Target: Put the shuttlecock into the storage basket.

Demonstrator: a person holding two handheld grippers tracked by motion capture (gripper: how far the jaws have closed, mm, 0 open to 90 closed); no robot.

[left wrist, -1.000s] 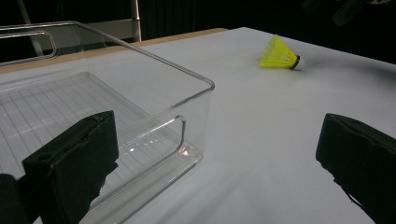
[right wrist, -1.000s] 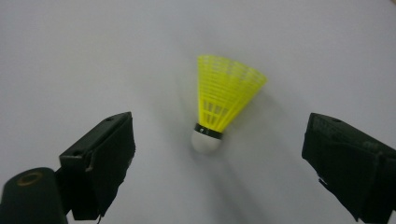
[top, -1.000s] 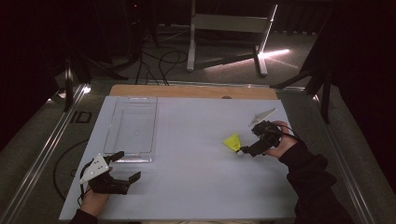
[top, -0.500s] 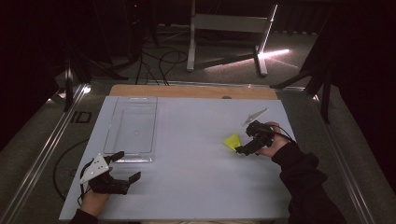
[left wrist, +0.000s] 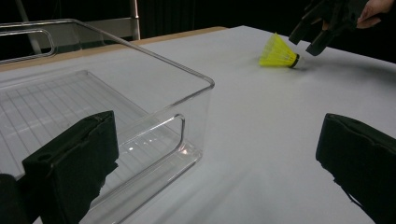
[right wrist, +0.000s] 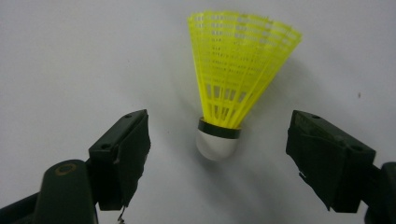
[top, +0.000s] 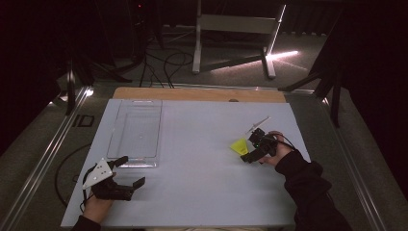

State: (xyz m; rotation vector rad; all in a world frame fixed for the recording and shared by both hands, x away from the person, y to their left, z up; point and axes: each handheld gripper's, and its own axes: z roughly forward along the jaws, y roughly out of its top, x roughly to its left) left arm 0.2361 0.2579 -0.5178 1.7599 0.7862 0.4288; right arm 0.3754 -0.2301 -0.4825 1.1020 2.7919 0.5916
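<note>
A yellow shuttlecock (top: 239,146) lies on its side on the white table top (top: 202,187), right of centre. In the right gripper view its white cork (right wrist: 215,144) points toward me and its skirt (right wrist: 238,70) fans away. My right gripper (top: 248,153) hovers low over it. Its jaws have just been closing, and the cork sits between them with a gap on each side, untouched. The right gripper (right wrist: 219,140) is still open. My left gripper (top: 131,171) rests open and empty at the near left, facing the bin's corner (left wrist: 187,70).
A clear plastic bin (top: 132,163) stands empty at the left of the table, just beyond the left gripper. A thin white stick (top: 258,123) lies behind the shuttlecock. The table's wooden far edge (top: 197,94) borders a dark floor with cables and a stand.
The right gripper has come down and toward the shuttlecock, so that its jaws now straddle the cork end. The left gripper and the bin have stayed put.
</note>
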